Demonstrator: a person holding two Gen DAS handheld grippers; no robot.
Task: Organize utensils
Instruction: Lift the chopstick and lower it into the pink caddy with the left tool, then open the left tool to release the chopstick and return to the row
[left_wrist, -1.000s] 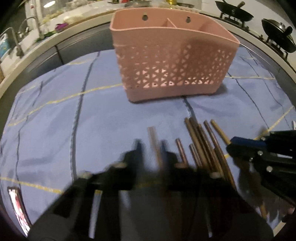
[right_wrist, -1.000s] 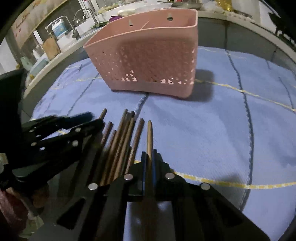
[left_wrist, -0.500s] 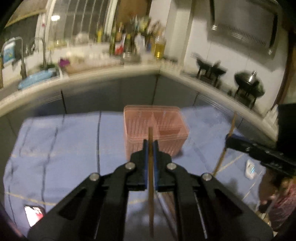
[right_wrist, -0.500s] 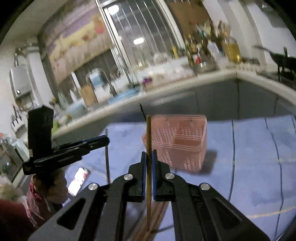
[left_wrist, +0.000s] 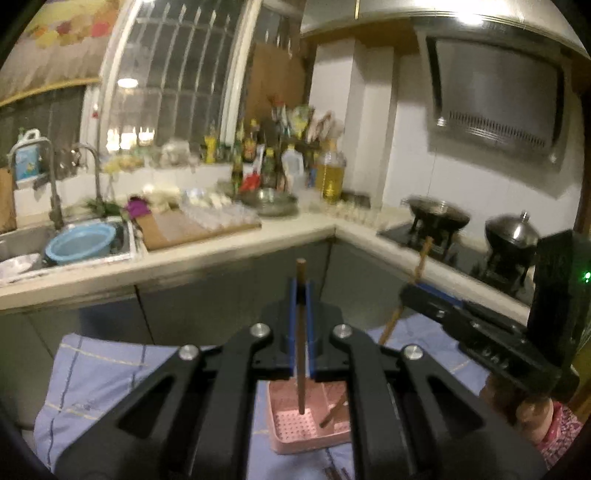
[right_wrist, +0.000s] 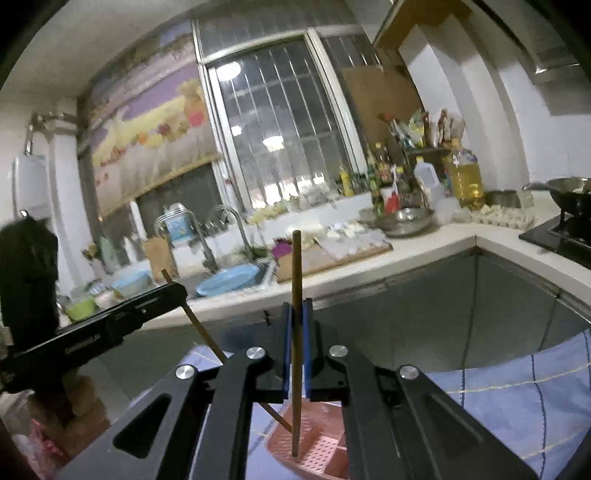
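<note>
- Wooden chopstick (left_wrist: 301, 332) clamped upright between the blue pads of the left gripper (left_wrist: 302, 295), jaws closed tight on it, lower tip hanging over the pink basket (left_wrist: 295, 424).
- Same on the other side: right gripper (right_wrist: 295, 317) pinched shut on a second chopstick (right_wrist: 296, 332), tip dangling above the basket (right_wrist: 317, 454).
- Seen from the left wrist camera, right chopstick slanting down into the basket's right compartment.
- Basket on the blue checked cloth (left_wrist: 103, 376), below both grippers; a few more chopstick ends (left_wrist: 334, 472) just visible on the cloth at the bottom edge.
- Likely step: carrying a pair over for dropping in.
- Next: lower each tip into one compartment, then open up, avoiding the divider and rim.
</note>
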